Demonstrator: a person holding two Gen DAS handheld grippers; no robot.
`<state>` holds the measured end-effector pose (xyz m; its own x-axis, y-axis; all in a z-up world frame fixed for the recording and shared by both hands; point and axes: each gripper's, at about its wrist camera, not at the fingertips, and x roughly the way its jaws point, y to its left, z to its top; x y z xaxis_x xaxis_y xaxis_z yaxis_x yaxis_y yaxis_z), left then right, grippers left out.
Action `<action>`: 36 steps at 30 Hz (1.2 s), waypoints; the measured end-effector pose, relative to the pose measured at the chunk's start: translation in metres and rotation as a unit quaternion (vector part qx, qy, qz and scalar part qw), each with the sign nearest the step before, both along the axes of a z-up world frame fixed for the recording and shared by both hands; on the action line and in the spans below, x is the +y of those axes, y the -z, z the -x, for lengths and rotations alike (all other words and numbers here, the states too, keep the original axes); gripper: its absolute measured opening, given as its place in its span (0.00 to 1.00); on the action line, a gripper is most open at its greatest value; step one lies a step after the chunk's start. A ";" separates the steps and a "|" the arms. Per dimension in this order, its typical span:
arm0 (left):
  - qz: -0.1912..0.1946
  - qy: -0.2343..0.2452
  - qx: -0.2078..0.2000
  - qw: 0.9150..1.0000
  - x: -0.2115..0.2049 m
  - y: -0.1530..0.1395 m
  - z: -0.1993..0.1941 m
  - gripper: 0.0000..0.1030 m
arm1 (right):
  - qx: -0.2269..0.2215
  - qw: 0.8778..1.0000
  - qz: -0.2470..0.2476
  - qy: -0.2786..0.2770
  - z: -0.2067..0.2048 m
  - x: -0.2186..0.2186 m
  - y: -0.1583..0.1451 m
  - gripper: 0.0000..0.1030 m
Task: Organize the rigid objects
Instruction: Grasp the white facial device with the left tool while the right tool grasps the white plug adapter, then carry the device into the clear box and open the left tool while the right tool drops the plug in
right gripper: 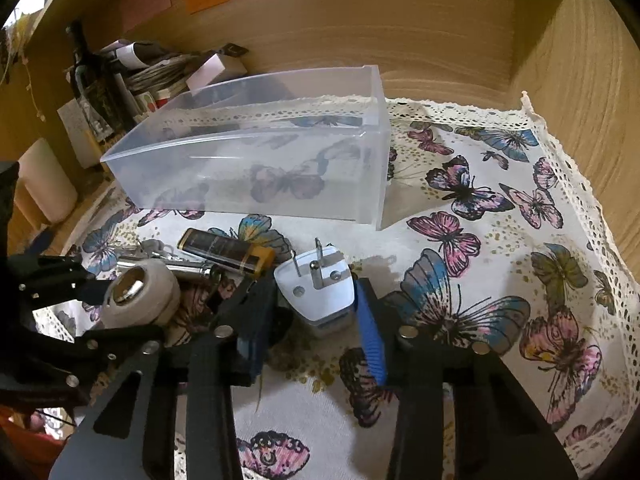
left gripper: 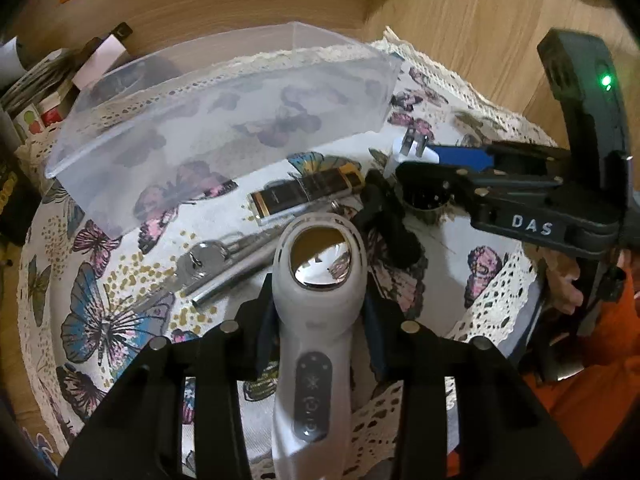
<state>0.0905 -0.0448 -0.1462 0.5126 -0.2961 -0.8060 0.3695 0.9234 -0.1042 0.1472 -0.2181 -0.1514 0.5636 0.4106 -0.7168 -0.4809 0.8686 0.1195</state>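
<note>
My left gripper [left gripper: 318,316] is shut on a white handheld device with a mirror-like round head [left gripper: 318,280]; it also shows in the right wrist view [right gripper: 140,296]. My right gripper [right gripper: 316,312] is shut on a white plug adapter [right gripper: 320,284], prongs up, also seen in the left wrist view [left gripper: 412,148]. An empty clear plastic bin [left gripper: 224,120] [right gripper: 256,160] stands behind them on the butterfly cloth. A black and gold lighter [left gripper: 304,194] [right gripper: 228,252], a metal rod with keys [left gripper: 224,264] and a black object [left gripper: 384,220] lie on the cloth between the grippers and the bin.
The butterfly tablecloth [right gripper: 500,280] with a lace edge covers the table. Wooden walls [right gripper: 400,20] close the back and right. Bottles, a basket and boxes [right gripper: 120,76] crowd the back left, with a white cylinder [right gripper: 48,184] beside them.
</note>
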 end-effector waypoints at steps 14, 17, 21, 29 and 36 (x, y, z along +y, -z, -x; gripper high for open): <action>0.028 -0.067 -0.079 0.994 0.037 -0.046 0.009 0.37 | 0.023 1.000 0.003 0.008 -0.019 0.004 0.003 0.33; 0.035 -0.076 -0.098 0.992 0.045 -0.055 0.011 0.37 | 0.008 1.000 -0.004 0.018 -0.016 -0.001 -0.007 0.33; 0.045 -0.089 -0.117 0.988 0.051 -0.068 0.009 0.37 | -0.024 0.999 -0.010 0.024 -0.010 -0.004 -0.025 0.33; 0.058 -0.107 -0.162 0.979 0.058 -0.098 0.004 0.37 | -0.078 0.996 -0.038 0.028 -0.007 -0.008 -0.060 0.33; 0.065 -0.129 -0.202 0.969 0.070 -0.126 -0.004 0.37 | -0.124 0.991 -0.050 0.025 -0.009 -0.001 -0.089 0.33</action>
<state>0.0946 0.0250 -0.0203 0.8491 -0.2007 -0.4886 0.1624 0.9794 -0.1202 0.1564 -0.2193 -0.0624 0.7393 0.4391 -0.5105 -0.4627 0.8821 0.0886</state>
